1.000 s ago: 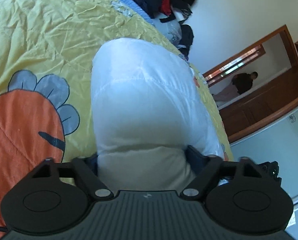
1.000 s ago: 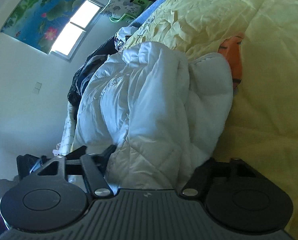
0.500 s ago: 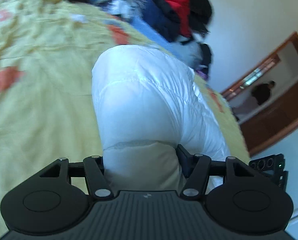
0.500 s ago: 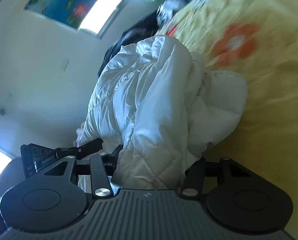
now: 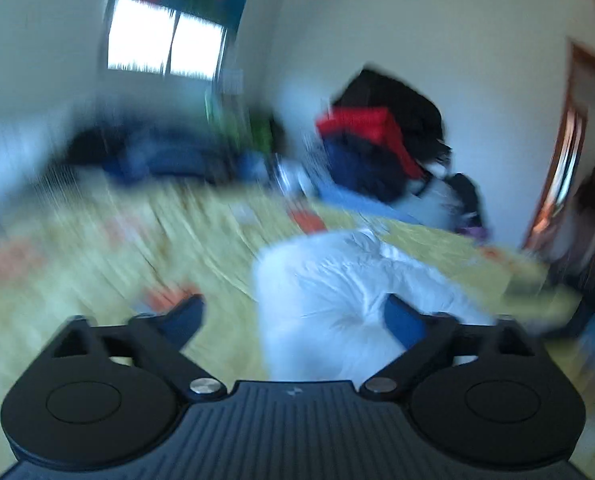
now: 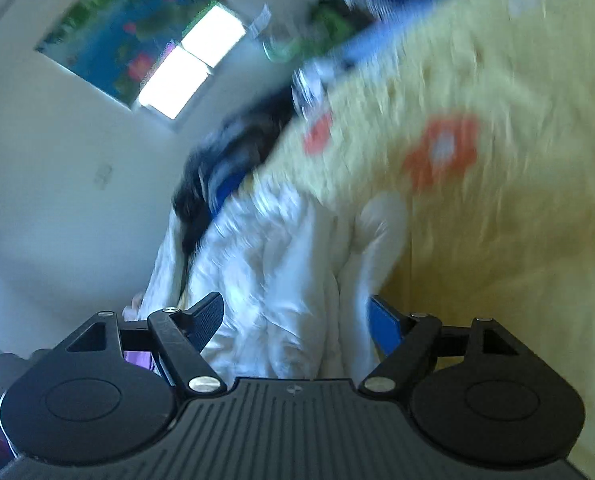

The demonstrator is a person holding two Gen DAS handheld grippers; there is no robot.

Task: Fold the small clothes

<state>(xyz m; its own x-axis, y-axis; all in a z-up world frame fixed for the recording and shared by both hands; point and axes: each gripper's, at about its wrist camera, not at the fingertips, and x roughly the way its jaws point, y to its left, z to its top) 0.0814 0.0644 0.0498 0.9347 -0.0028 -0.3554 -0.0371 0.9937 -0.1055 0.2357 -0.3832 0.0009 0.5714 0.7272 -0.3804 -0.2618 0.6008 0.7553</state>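
Observation:
A white quilted puffer jacket [image 5: 349, 292] lies bunched on the yellow bedspread [image 5: 97, 264]. My left gripper [image 5: 297, 320] is open; the jacket's near end lies between its fingers, nearer the right one. In the right wrist view the same jacket [image 6: 281, 280] lies between the spread fingers of my right gripper [image 6: 297, 320], which is open too. Both views are blurred by motion.
A pile of red, navy and black clothes [image 5: 381, 148] sits at the far side of the bed, against the wall. The yellow bedspread with orange flowers [image 6: 497, 200] fills the right of the right wrist view. A wooden door frame [image 5: 565, 168] stands at the right.
Both grippers have opened and let go of the jacket, which now lies on the bed. Both cameras have swung up and back, showing more of the room.

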